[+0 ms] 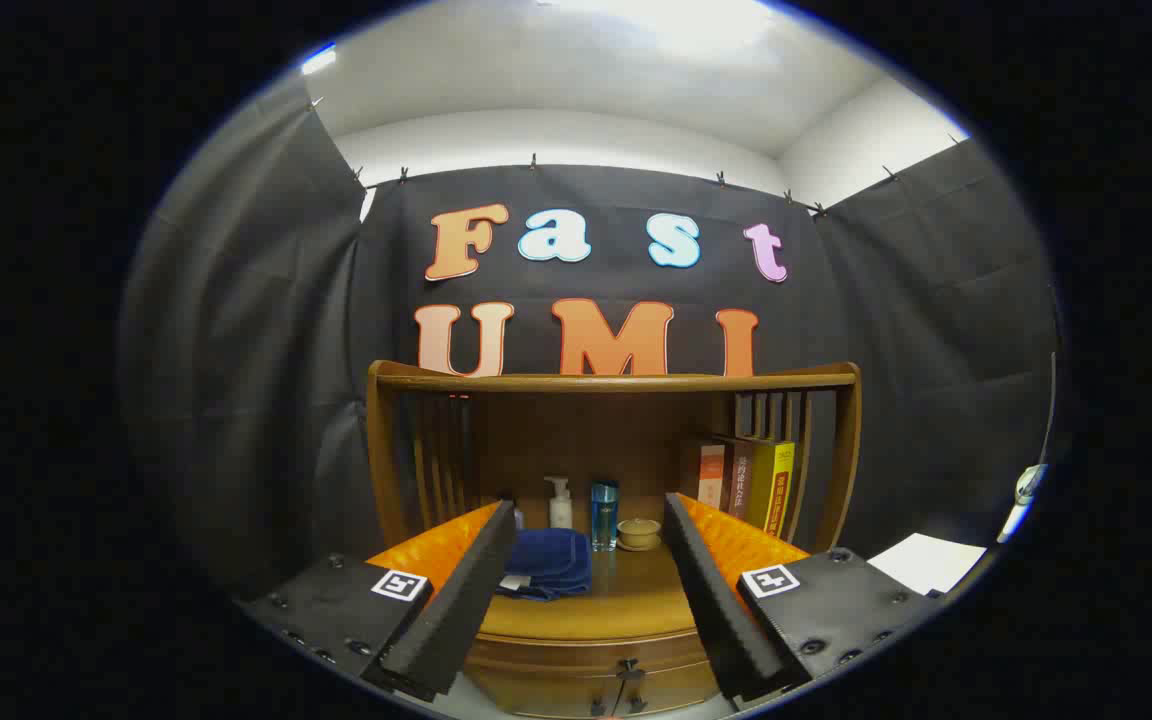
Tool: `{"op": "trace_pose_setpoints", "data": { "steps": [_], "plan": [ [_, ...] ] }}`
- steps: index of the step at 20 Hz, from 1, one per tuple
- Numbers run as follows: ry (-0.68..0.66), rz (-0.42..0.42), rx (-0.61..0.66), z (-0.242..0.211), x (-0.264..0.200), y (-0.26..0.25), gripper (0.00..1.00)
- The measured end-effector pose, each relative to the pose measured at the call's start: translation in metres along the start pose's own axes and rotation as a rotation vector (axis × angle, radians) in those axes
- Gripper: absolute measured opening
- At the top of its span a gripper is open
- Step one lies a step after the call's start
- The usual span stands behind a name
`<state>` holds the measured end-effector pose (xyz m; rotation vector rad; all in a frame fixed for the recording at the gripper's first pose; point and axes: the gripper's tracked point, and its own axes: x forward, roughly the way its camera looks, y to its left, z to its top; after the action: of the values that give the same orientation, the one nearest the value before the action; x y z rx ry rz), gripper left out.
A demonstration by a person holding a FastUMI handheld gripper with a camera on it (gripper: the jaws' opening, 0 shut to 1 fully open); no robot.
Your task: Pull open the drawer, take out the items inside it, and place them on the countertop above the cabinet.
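We hold the hand-held gripper [591, 600] released, its fingers spread wide and grasping nothing, aimed at a wooden cabinet [596, 675]. The drawer [576, 660] sits low between the fingers, apparently closed, with a small dark pull [628, 672] on its front; the things inside it are hidden from us. Above it the counter [626, 600] already carries a folded blue towel [546, 565] on the near left, with a white pump bottle [560, 503], a blue bottle [604, 515] and a small lidded cup [639, 533] further back, and a row of books [746, 480] standing at the far right against the slatted rail.

We judge the pull to be the main risk: it looks small, and fingers this far apart could close beside it or slip off when we draw back. A crowded counter also leaves little free room, so a careless set-down could knock over the bottles or cup.

The book spines carry writing, but it is too small for us to read. The bottles show no legible brand.
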<state>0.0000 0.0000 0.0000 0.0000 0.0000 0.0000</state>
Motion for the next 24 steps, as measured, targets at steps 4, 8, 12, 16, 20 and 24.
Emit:
{"op": "trace_pose_setpoints", "data": {
  "steps": [4,8,12,16,20,24],
  "plan": [
    [0.008,-0.017,0.016,-0.003,-0.001,-0.008,0.98],
    [0.029,-0.02,0.038,-0.009,0.0,-0.008,0.98],
    [0.04,-0.02,0.047,-0.014,-0.004,-0.011,0.98],
    [0.034,-0.031,0.044,-0.013,-0.002,-0.015,0.98],
    [0.036,-0.035,0.043,-0.015,-0.004,-0.015,0.98],
    [0.04,-0.043,0.032,-0.021,-0.003,-0.018,0.98]
  ]
}}
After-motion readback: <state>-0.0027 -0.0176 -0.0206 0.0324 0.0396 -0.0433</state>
